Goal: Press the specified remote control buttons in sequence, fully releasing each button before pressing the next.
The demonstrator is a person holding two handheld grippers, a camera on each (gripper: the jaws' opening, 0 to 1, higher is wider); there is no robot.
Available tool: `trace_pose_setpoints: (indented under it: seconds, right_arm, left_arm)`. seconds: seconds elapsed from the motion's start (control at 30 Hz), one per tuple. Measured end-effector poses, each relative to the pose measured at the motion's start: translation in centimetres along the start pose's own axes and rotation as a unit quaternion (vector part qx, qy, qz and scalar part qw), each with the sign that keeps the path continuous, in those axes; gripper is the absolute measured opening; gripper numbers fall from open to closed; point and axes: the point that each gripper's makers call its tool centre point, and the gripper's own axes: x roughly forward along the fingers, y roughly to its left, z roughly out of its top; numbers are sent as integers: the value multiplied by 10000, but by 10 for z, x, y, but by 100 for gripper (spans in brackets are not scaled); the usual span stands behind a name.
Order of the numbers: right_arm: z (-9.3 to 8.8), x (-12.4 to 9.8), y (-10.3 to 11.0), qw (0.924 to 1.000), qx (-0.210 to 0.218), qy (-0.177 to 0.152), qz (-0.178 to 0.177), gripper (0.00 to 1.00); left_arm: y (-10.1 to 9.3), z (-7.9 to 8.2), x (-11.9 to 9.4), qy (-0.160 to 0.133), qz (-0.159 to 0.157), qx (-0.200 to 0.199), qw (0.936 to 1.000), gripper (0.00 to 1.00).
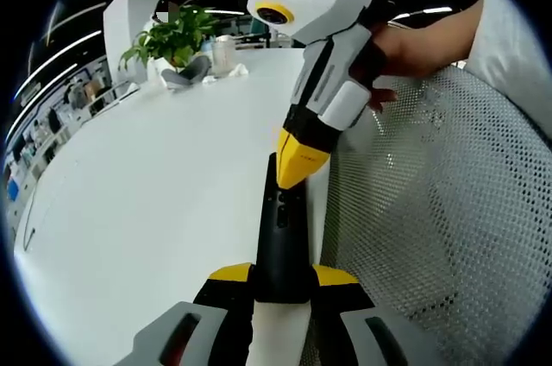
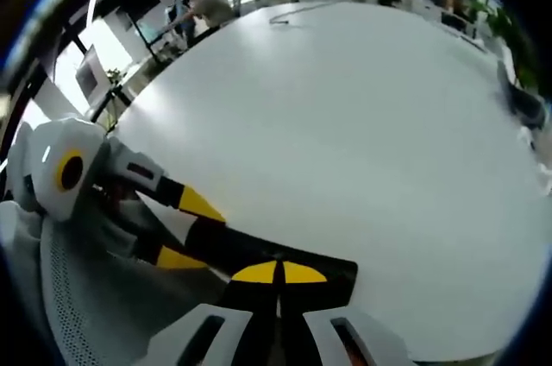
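Observation:
A long black remote control point(image 1: 280, 228) sticks out over the edge of the white table point(image 1: 147, 185), clamped between the yellow-tipped jaws of my left gripper point(image 1: 283, 275). My right gripper point(image 1: 299, 167) comes down from the upper right, its yellow tips together and resting on the remote's upper face. In the right gripper view, my right gripper point(image 2: 278, 273) is shut with its tips against the remote point(image 2: 241, 249). My left gripper point(image 2: 190, 232) reaches in from the left and grips the remote's end. The buttons under the tips are hidden.
A grey mesh chair point(image 1: 431, 211) stands close on the right, beside the table edge. A potted plant point(image 1: 172, 38) and small items stand at the table's far end. A person's hand point(image 1: 405, 47) holds the right gripper. People point(image 2: 203, 8) are far behind the table point(image 2: 345, 124).

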Motion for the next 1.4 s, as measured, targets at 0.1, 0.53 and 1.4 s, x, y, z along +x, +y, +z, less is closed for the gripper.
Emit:
trace_pose_setpoints:
  seconds: [0.1,0.53,1.4]
  right_arm:
    - [0,0,0,10000,3,-11,6,0]
    - [1,0,0,10000,60,34,-7,0]
    - [-3,-4,-2,9991,344,245,38,0]
  left_arm:
    - [0,0,0,4,3,-2,10000,25]
    - [0,0,0,-12,5,-34,10000,25]
    - [0,0,0,-5,5,-41,10000,25]
